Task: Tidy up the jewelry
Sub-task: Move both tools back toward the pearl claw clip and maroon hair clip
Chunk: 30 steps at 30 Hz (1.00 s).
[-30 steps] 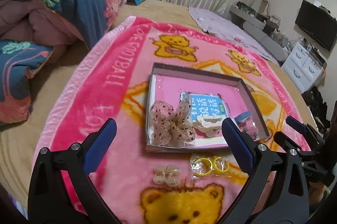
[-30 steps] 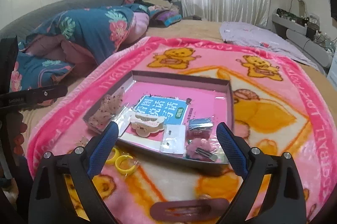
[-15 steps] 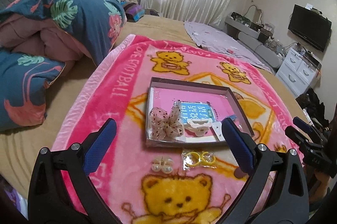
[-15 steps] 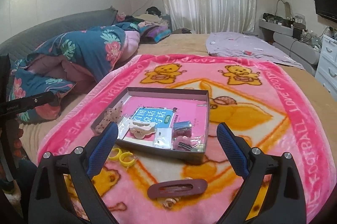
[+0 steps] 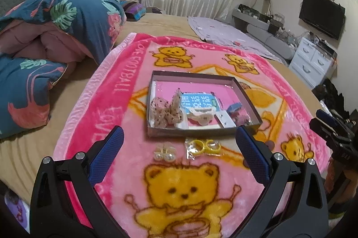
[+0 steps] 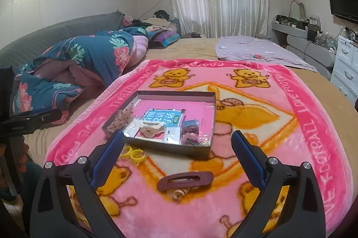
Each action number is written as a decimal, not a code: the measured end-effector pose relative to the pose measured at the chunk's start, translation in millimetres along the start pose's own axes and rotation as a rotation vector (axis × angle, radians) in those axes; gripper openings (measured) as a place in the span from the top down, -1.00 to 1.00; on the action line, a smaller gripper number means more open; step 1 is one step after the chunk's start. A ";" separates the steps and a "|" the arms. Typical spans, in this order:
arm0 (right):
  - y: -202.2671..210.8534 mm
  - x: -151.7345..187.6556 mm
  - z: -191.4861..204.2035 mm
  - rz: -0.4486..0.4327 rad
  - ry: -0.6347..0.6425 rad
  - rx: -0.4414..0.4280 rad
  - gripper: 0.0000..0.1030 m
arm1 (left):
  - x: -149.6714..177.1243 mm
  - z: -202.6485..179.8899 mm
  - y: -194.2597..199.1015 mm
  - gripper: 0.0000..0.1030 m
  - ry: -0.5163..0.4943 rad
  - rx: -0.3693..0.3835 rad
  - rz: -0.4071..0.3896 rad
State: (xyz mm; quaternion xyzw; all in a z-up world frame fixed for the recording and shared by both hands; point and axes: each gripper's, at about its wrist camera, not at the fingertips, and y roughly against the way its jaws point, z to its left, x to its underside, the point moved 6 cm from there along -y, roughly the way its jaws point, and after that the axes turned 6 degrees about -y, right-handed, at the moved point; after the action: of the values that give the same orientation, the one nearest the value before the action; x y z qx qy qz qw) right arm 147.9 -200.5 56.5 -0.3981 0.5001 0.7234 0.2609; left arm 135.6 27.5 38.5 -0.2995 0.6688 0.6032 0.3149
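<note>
The maroon hair clip (image 6: 185, 179) lying flat on the pink bear blanket (image 6: 313, 126), just in front of the shallow tray (image 6: 179, 149), is likely light, stiff and slick, so pinch it across its narrow sides. It is an oblong with a slotted middle; something small and beaded, perhaps a ring, touches its near edge. Both the right hand-held gripper (image 6: 176, 151) and left hand-held gripper (image 5: 179, 145) hover spread wide, empty.

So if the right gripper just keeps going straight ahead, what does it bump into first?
Probably the dark red hair clip on the blanket, centred between the open right gripper fingers; the box lies beyond. Depth is uncertain.
</note>
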 end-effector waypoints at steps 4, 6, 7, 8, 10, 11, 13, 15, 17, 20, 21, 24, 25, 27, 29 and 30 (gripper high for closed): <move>5.3 4.9 -1.0 0.006 0.001 0.008 -0.85 | 8.3 -9.1 0.9 -0.81 -0.027 -0.001 0.007; 7.6 8.1 -0.9 0.010 0.001 0.008 -0.85 | 14.1 -12.5 -0.2 -0.81 -0.039 -0.006 0.018; 8.2 9.2 -1.9 0.010 0.001 0.008 -0.85 | 16.8 -14.1 -0.5 -0.81 -0.042 -0.003 0.023; 8.7 10.7 -2.1 0.013 0.001 0.009 -0.85 | 20.6 -16.0 -1.3 -0.81 -0.048 -0.002 0.030; 10.1 13.5 -2.0 0.016 0.000 0.009 -0.85 | 25.7 -19.1 -1.8 -0.81 -0.054 -0.002 0.038; 10.6 15.3 -1.6 0.019 0.000 0.010 -0.85 | 29.0 -20.7 -2.6 -0.81 -0.060 0.002 0.045; 11.1 18.9 -0.2 0.026 0.001 0.006 -0.85 | 33.0 -22.0 -3.8 -0.81 -0.066 -0.002 0.052; 11.1 22.5 1.7 0.033 0.006 0.004 -0.85 | 38.6 -22.6 -6.6 -0.81 -0.074 -0.005 0.064; 10.6 26.6 3.8 0.042 0.016 0.003 -0.85 | 42.8 -21.8 -8.7 -0.81 -0.075 -0.010 0.074; 8.8 34.6 7.2 0.060 0.028 0.000 -0.85 | 47.3 -21.6 -10.5 -0.81 -0.075 -0.010 0.084; 7.9 37.1 8.2 0.068 0.029 -0.004 -0.85 | 48.9 -21.5 -11.6 -0.81 -0.078 -0.009 0.088; 2.1 47.0 10.7 0.101 0.025 -0.020 -0.85 | 55.3 -22.2 -16.7 -0.81 -0.082 -0.007 0.105; -1.2 51.2 11.4 0.116 0.021 -0.026 -0.85 | 57.1 -22.4 -18.9 -0.81 -0.083 -0.008 0.109; -8.0 58.1 11.3 0.147 0.014 -0.029 -0.86 | 62.5 -20.8 -26.2 -0.81 -0.085 -0.016 0.122; -19.1 66.9 8.7 0.188 -0.011 -0.027 -0.85 | 69.2 -16.3 -36.8 -0.81 -0.076 -0.025 0.145; -24.4 70.8 6.9 0.205 -0.027 -0.033 -0.85 | 71.3 -14.6 -40.1 -0.81 -0.072 -0.026 0.153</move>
State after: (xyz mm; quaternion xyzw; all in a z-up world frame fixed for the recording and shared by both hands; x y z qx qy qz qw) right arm 126.0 -186.7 -14.1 -0.3391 0.5228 0.7597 0.1859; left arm 121.6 7.8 -41.0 -0.2297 0.6702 0.6444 0.2878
